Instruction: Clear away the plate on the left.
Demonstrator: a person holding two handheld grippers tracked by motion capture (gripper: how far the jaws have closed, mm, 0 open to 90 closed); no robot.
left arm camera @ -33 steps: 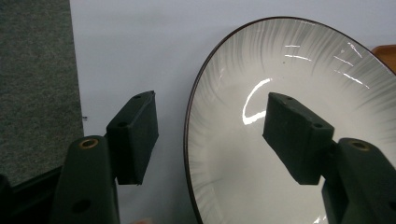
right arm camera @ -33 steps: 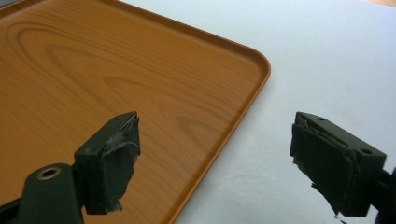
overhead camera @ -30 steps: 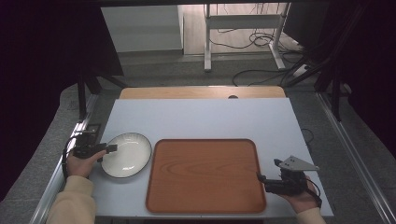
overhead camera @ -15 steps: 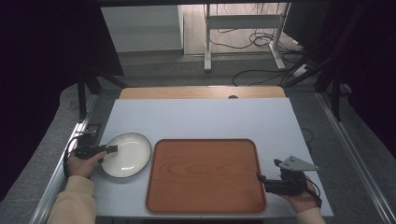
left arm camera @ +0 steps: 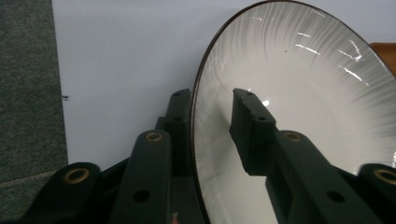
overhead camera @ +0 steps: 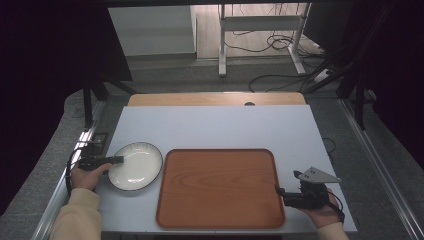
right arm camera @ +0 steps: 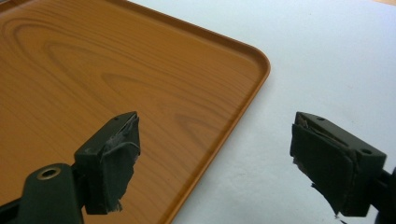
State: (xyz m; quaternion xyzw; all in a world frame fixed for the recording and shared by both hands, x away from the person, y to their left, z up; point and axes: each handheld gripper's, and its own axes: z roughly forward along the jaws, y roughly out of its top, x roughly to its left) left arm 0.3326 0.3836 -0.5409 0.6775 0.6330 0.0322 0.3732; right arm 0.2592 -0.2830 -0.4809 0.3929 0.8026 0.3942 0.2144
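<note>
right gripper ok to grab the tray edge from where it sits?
Probably yes. The right gripper sits at the tray's right edge, jaws wide open. In the right gripper view one jaw is over the wood, the other over bare table, so the rim runs between them with nothing in the way.

We are looking at a lab-style recording station, not a home: a pale work table [overhead camera: 215, 127] stands framed by metal rails [overhead camera: 385, 175], with black curtains [overhead camera: 45, 75] hanging to either side of it. Beyond the table's far edge, loose cables [overhead camera: 280, 47] trail across a bare floor around the legs of a metal stand [overhead camera: 222, 45]. Grey carpet [overhead camera: 30, 195] flanks the table.
</note>
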